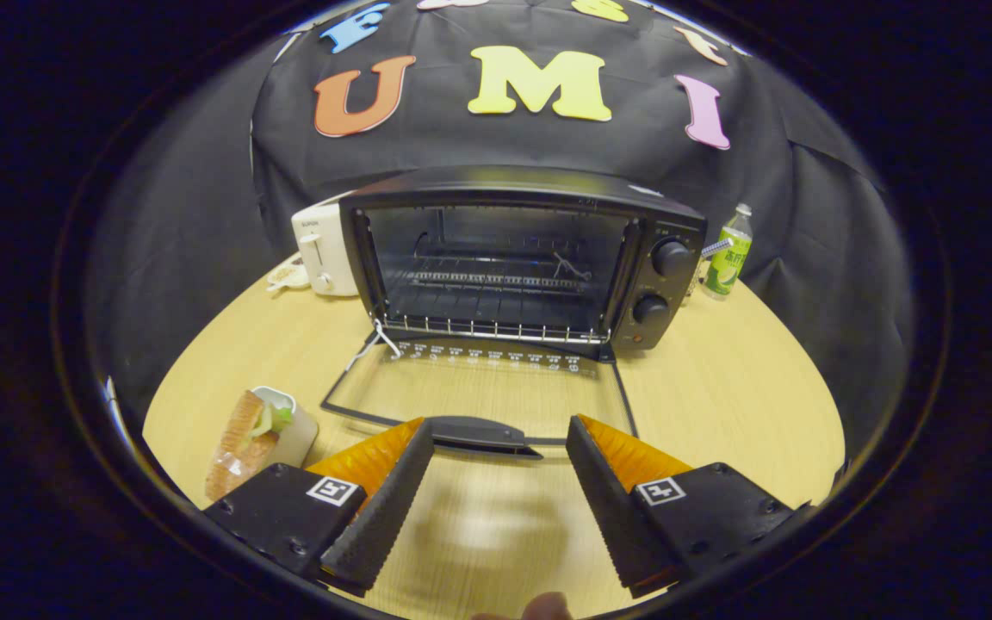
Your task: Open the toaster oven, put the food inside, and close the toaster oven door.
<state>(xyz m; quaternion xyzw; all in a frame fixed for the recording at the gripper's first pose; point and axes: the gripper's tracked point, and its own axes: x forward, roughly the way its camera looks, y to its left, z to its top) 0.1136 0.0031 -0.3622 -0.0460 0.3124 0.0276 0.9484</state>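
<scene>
A black toaster oven (pixel 522 258) stands on the wooden table beyond my fingers, its cavity showing a wire rack (pixel 496 280). Its glass door (pixel 479 387) lies folded down flat toward me, and the door handle (pixel 483 433) sits just ahead of my fingertips. My gripper (pixel 500 435) is open with nothing between its fingers; the handle lies across the gap at the tips. The food, a sandwich (pixel 242 443), leans against a small white holder (pixel 289 426) left of the left finger.
A white toaster (pixel 324 250) stands behind the oven's left side, with a small dish (pixel 288 275) beside it. A green bottle (pixel 728 254) stands to the oven's right. Two knobs (pixel 664 280) are on the oven's right panel. Bare table (pixel 720 405) lies on the right.
</scene>
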